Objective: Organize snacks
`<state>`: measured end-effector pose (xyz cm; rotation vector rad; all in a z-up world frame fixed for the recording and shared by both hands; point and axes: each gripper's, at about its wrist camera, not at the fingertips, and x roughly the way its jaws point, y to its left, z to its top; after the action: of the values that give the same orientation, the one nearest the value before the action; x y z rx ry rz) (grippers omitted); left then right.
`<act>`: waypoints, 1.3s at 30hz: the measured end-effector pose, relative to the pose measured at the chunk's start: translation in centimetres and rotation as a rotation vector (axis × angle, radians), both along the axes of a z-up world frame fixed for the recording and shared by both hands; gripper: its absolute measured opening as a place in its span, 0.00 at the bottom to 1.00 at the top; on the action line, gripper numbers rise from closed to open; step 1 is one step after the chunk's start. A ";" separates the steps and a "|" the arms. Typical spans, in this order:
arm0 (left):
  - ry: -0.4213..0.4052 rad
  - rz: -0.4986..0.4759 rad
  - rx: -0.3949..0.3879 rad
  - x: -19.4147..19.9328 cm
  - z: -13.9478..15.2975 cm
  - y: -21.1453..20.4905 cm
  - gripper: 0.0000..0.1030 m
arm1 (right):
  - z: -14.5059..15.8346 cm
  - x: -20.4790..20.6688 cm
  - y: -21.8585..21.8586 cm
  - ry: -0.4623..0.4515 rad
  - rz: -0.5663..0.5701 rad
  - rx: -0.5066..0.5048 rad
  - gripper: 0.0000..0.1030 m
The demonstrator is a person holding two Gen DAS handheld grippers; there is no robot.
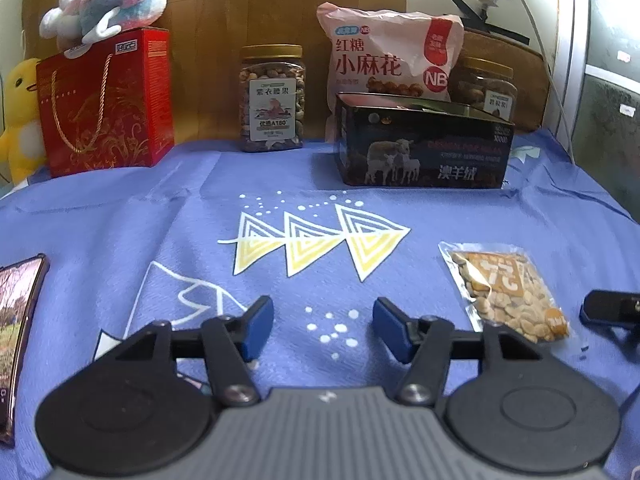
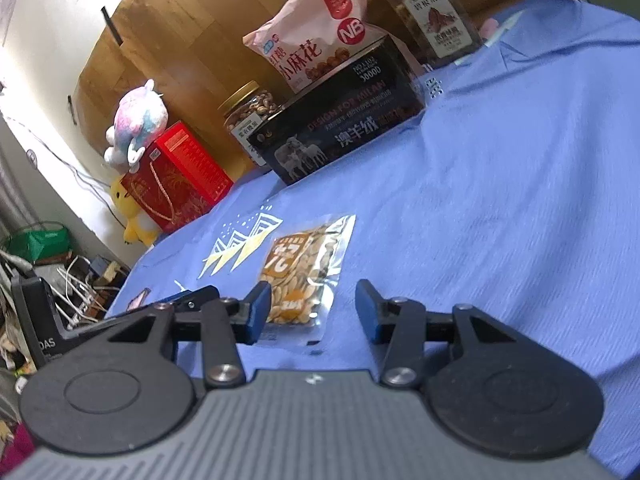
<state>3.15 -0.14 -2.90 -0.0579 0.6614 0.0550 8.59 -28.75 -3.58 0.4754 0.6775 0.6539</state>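
Blue pads tip the right gripper point(image 2: 311, 312), whose jaws stand wide apart and hold nothing. Just ahead of them, nearer the left pad, the small clear nut packet point(image 2: 306, 276) lies flat on the blue cloth point(image 2: 500, 200), its long axis running away from the jaws and leaning slightly right. A short push forward would likely bring it between the jaws. The left gripper point(image 1: 323, 330) is likewise spread and empty, with the same packet off to its right, so the right hand looks nearer.

The packet is thin, crinkly film with a sealed border, lumpy with pale nuts and an orange label. Beyond it stand a dark rigid box point(image 2: 340, 132) printed with sheep, open-topped as far as the left view shows, a puffy pink snack bag point(image 2: 320, 28) and two ribbed clear jars with gold lids point(image 1: 272, 98) point(image 2: 434, 16).
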 end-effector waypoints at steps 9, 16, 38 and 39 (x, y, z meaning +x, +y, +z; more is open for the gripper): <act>0.010 -0.033 0.013 0.1 -0.1 -0.2 0.64 | -0.5 1.7 -1.6 -0.008 0.098 0.094 0.57; 0.022 -0.063 0.033 0.3 -0.2 -0.6 0.74 | -0.7 2.5 -2.8 0.024 0.097 0.169 0.58; -0.035 -0.181 -0.238 -0.7 0.2 2.5 0.82 | -0.3 2.3 -1.1 -0.017 0.030 0.049 0.59; -0.036 -0.181 -0.238 -0.8 0.3 2.4 0.82 | -0.3 2.3 -1.1 -0.011 0.028 0.051 0.59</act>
<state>2.37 2.30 -2.65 -0.2267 0.6322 -0.1993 10.92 -29.82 -3.85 0.5101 0.6594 0.7011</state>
